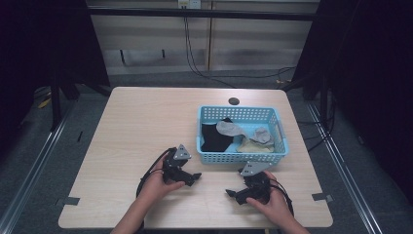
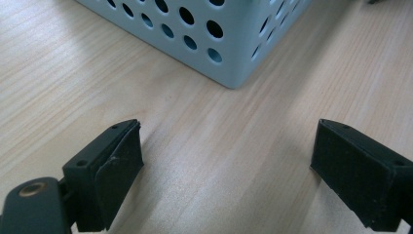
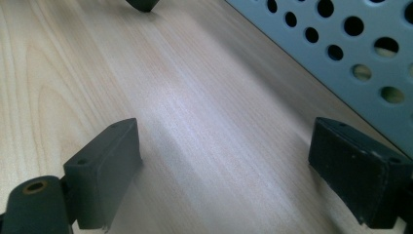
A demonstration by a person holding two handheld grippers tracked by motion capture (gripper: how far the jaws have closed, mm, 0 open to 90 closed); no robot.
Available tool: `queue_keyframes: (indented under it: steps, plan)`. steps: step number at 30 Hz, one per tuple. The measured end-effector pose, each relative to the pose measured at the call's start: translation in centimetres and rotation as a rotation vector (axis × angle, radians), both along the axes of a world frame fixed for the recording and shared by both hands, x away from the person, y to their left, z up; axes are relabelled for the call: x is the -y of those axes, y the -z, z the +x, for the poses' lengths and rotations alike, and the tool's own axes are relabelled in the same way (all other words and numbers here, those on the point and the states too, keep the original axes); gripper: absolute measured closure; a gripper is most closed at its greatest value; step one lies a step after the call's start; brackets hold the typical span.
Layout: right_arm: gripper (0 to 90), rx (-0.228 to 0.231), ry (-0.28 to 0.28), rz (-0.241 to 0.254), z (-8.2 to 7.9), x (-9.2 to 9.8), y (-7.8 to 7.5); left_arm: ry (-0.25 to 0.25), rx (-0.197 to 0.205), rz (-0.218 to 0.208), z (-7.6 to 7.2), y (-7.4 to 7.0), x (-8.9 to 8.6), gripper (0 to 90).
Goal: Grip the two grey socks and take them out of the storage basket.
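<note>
High view has the blue basket [image 1: 242, 155] sitting on the right half of the wooden table [image 1: 136, 126], with socks piled inside: a black one [image 1: 214, 136] on the left, a grey one [image 1: 230, 128] draped over it, another grey one [image 1: 263, 134] further right and a beige one [image 1: 253, 146] at the front. Both grippers sit just in front of the basket, left gripper [image 1: 196, 178] and right gripper [image 1: 230, 194] pointing toward each other, both spread wide with nothing between the jaws. The left gripper view gets the basket's corner [image 2: 234, 73] up close, holes and all. The right gripper view shows its perforated wall [image 3: 350, 53], beige peeking through the holes.
</note>
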State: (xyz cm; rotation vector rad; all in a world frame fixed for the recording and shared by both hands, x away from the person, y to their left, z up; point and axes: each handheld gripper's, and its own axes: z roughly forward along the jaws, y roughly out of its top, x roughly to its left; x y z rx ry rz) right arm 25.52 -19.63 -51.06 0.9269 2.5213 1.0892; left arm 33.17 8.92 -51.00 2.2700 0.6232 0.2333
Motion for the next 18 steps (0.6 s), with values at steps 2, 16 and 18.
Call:
queue_keyframes:
  steps: [2, 16, 18]
  plan:
    - [11.3, 0.000, 0.000, 0.000, 0.0, 0.0, 0.0, 0.001, -0.001, -0.001, 0.0, 0.0, 0.0, 10.6]
    - [15.0, -0.186, -0.028, -0.104, 1.0, 0.4, -1.9, 0.001, -0.002, -0.001, 0.0, 0.0, 0.0, 10.6]
    - [15.6, -0.190, -0.037, -0.123, 1.0, 0.4, -2.0, 0.000, 0.000, 0.000, 0.0, 0.0, 0.0, 10.6]
